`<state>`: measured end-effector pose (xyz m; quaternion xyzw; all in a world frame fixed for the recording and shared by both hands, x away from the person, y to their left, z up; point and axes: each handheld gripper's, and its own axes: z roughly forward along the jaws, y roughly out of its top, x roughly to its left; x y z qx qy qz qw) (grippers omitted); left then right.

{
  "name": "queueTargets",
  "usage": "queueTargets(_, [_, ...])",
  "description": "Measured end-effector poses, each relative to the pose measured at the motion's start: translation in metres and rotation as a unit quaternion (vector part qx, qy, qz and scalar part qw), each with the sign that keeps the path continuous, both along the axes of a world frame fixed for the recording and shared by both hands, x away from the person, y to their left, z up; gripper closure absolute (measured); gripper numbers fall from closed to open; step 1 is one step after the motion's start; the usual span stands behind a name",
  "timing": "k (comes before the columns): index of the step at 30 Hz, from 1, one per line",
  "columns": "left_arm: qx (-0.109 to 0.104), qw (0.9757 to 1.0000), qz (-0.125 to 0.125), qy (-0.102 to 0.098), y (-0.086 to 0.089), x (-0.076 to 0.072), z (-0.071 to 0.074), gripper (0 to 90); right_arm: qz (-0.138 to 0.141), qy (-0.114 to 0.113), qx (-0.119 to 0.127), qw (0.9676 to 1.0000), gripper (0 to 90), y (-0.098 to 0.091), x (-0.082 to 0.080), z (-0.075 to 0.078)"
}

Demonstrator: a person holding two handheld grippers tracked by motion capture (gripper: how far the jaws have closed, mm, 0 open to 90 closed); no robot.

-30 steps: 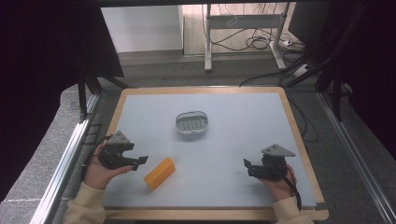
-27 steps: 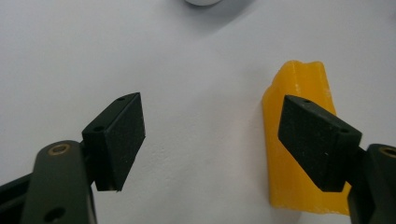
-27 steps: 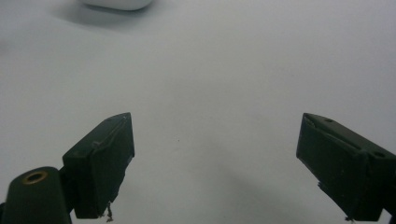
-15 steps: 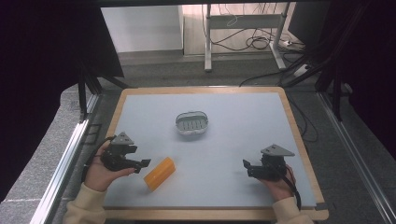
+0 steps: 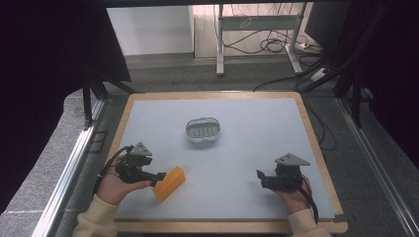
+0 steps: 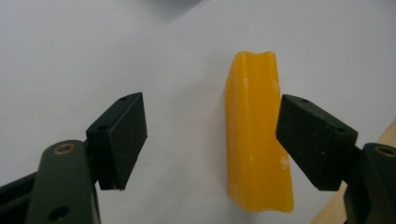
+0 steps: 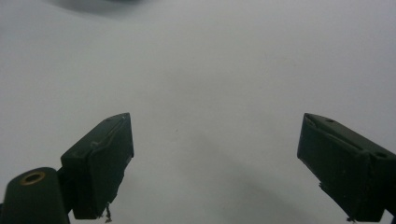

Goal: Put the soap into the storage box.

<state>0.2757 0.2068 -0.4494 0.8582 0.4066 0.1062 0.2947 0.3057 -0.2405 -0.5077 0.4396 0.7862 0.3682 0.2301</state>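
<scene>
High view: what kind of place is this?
Probably a lab data-collection bench: a wood-edged table with a white top, dark curtains around it, metal framing alongside and loose cables on the floor.

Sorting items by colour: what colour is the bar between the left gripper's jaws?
The bar is yellow-orange, clearest in the left gripper view.

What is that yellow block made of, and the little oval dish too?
The yellow-orange rectangular block looks like soap or wax: its waxy, slightly see-through surface has rounded edges and pale scuffs. The small grey oval slotted dish seems to be matte plastic, though it is too small to be sure. The left tongs stand open around the block.
</scene>
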Motion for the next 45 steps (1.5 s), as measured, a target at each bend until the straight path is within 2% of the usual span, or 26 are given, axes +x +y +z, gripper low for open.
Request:
queueTargets(5, [0.009, 0.9999, 0.002, 0.006, -0.006, 0.001, -0.004, 25.0, -0.001, 0.001, 0.000, 1.0000, 10.9, -0.001, 0.000, 0.000])
queueTargets(10, [0.018, 0.9997, -0.007, 0.014, -0.019, 0.002, -0.009, 25.0, -0.009, 0.008, 0.003, 0.9999, 11.0, -0.002, -0.001, -0.001])
queueTargets(21, [0.043, 0.9986, -0.020, 0.021, -0.037, 0.004, -0.018, 25.2, -0.011, 0.005, -0.001, 0.9999, 10.9, -0.003, 0.000, -0.001])
queueTargets(27, [0.058, 0.9976, -0.016, 0.033, -0.045, 0.007, -0.027, 25.5, -0.012, 0.003, -0.005, 0.9999, 10.7, -0.003, 0.000, -0.001])
queueTargets(39, [0.085, 0.9947, 0.004, 0.058, -0.055, 0.013, -0.042, 33.7, -0.013, 0.001, -0.009, 0.9999, 10.5, -0.003, 0.000, -0.001])
queueTargets(45, [0.086, 0.9932, 0.005, 0.077, -0.060, 0.015, -0.051, 41.9, -0.013, 0.000, -0.011, 0.9999, 10.5, -0.002, 0.000, -0.001])
